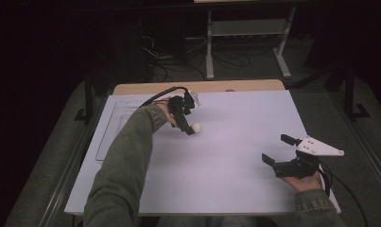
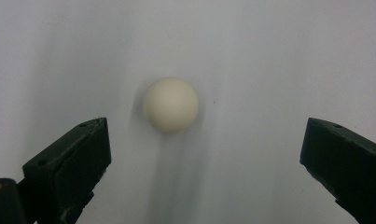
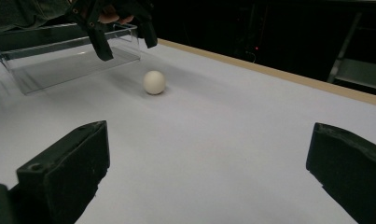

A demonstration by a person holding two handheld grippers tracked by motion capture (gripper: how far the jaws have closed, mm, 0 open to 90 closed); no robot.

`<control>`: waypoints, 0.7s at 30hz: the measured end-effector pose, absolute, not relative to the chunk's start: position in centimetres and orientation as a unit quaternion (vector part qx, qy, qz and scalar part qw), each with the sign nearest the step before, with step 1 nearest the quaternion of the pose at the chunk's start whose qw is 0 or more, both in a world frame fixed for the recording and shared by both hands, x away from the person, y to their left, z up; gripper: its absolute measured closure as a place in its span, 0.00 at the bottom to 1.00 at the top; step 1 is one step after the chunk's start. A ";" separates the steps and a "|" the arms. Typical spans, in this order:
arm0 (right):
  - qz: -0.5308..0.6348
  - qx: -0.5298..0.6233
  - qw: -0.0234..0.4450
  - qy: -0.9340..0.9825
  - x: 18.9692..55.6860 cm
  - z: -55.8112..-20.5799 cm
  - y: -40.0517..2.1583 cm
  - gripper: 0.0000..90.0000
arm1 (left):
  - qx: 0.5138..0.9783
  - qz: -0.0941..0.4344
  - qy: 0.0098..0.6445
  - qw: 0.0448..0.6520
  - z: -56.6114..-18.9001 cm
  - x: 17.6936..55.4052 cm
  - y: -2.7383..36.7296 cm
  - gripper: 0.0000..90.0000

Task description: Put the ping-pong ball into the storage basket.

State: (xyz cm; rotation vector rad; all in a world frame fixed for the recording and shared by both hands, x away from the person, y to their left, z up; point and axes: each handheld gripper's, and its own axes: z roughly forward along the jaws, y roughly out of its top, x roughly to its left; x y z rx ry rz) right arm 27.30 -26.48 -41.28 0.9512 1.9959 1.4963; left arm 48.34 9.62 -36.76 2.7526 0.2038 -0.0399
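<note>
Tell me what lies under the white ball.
The white ball rests on the bare white table, with a soft shadow around it. The contact spot itself is hidden. The open left gripper hovers above, not touching.

I can read no text, label, brand, number or sign anywhere. The ball (image 2: 170,104) in front of my left fingers (image 2: 64,163) is plain, with no print on the side that faces me. The worktop (image 1: 235,142) bears no marking that I can make out. The clear tray (image 3: 59,60) carries no lettering. My fingers are bare black, without a legible stamp, and the grey plate (image 1: 320,147) on my right gripper (image 1: 279,149) shows only small dots, nothing readable.
</note>
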 end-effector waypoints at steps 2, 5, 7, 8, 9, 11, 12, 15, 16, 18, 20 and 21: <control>0.544 0.345 0.233 0.729 27.3 -41.3 -26.4 0.00 | 0.979 -0.012 0.072 0.192 -36.9 48.4 9.5 0.01; 0.543 0.344 0.233 0.730 27.3 -41.3 -26.3 0.00 | 0.980 -0.012 0.067 0.188 -37.2 48.4 9.2 0.01; 0.543 0.344 0.233 0.730 27.3 -41.3 -26.3 0.00 | 0.981 -0.014 0.063 0.185 -37.5 48.4 9.1 0.03; 0.543 0.344 0.232 0.730 27.2 -41.3 -26.3 0.00 | 0.981 -0.018 0.063 0.183 -37.7 48.3 9.0 0.04; 0.543 0.344 0.232 0.730 27.2 -41.3 -26.3 0.00 | 0.981 -0.021 0.064 0.181 -37.8 48.3 8.9 0.04; 0.542 0.344 0.232 0.731 27.2 -41.3 -26.3 0.00 | 0.982 -0.021 0.064 0.177 -38.1 48.5 8.8 0.04; 0.541 0.344 0.232 0.732 27.2 -41.3 -26.3 0.00 | 0.982 -0.024 0.066 0.177 -38.2 48.5 8.8 0.04; 0.541 0.344 0.231 0.732 27.2 -41.3 -26.2 0.00 | 0.982 -0.022 0.066 0.177 -38.4 48.6 8.6 0.04; 0.541 0.343 0.231 0.732 27.2 -41.3 -26.2 0.00 | 0.982 -0.019 0.067 0.178 -38.5 48.6 8.5 0.04; 0.540 0.344 0.230 0.733 27.2 -41.4 -26.2 0.00 | 0.983 -0.017 0.067 0.172 -38.6 48.6 8.4 0.04; 0.537 0.343 0.230 0.736 27.3 -41.4 -26.1 0.00 | 0.983 -0.017 0.068 0.172 -38.7 48.6 8.4 0.04; 0.536 0.342 0.229 0.737 27.3 -41.4 -26.1 0.00 | 0.983 -0.014 0.068 0.172 -38.7 48.7 8.4 0.05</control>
